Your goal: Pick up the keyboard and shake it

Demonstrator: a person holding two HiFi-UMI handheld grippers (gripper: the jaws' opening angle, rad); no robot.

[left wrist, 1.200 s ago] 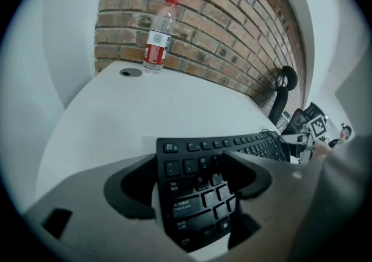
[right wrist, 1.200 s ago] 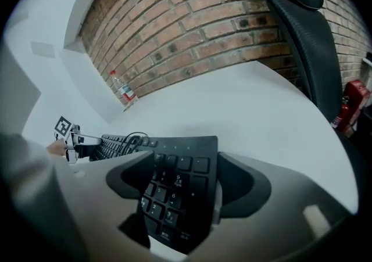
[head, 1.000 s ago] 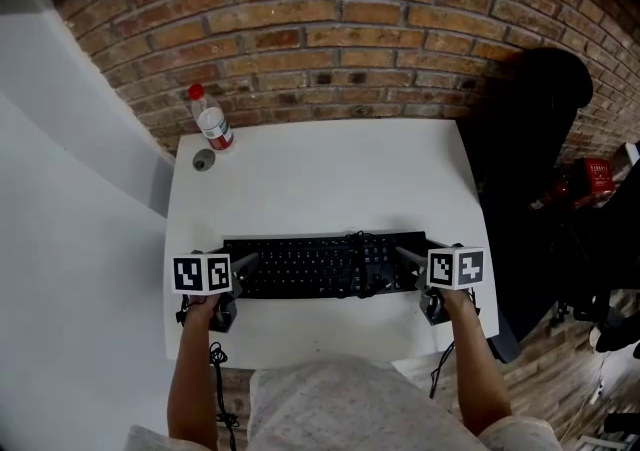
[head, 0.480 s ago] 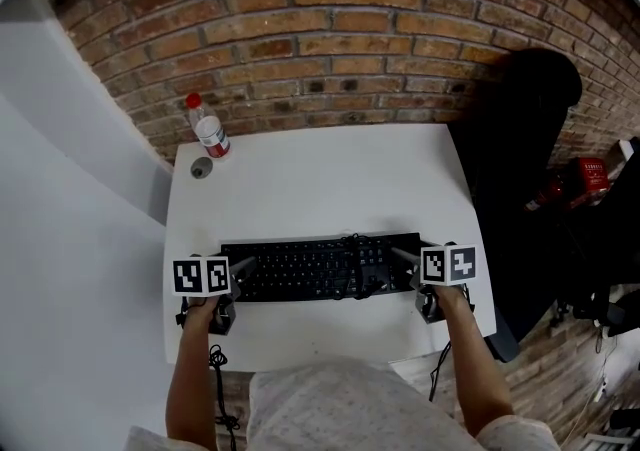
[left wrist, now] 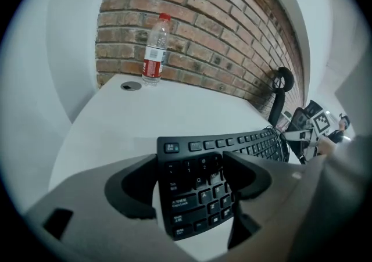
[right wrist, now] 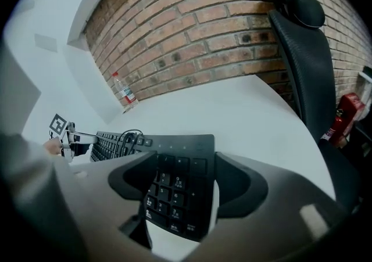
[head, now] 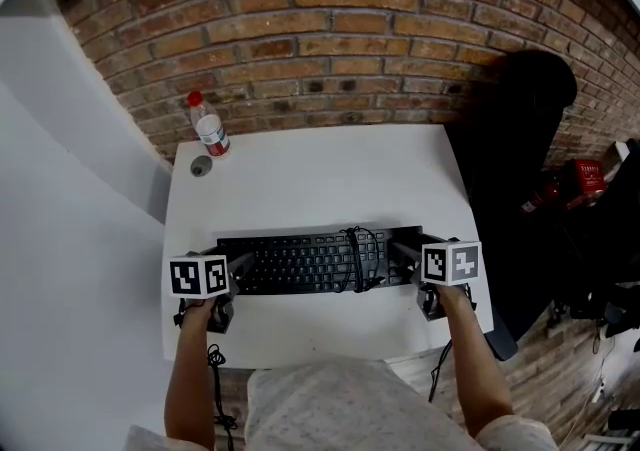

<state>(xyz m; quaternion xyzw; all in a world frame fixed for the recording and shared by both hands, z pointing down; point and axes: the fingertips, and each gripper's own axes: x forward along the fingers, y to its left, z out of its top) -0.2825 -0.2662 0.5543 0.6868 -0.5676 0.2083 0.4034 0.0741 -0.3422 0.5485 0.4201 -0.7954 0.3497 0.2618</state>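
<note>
Brick, red-brown and rough, makes up the wall [head: 330, 29] behind a white table [head: 320, 179]. A black mesh office chair [head: 510, 139] stands at the table's right side, close to that wall.

The black keyboard [head: 300, 261], the task's thing, stretches across the front part of the table, parallel to its near edge. No view shows for certain whether it rests on the surface or is raised a little. A dark cable [head: 355, 254] is looped in a bundle on top of its keys, right of the middle.

The left tongs [left wrist: 190, 185] stand wide and grip the keyboard's left end, the Esc and Tab columns lying between the jaws. The right tongs [right wrist: 186, 182] have the number-pad end between their jaws, which are closing. A thin strip of white table shows beside the outer jaw, so the pads do not press yet.

A clear plastic bottle [head: 209, 126] with a red cap and red label stands upright at the table's back-left corner. Just in front of it is a small grey round disc [head: 201, 167] set in the tabletop.
</note>
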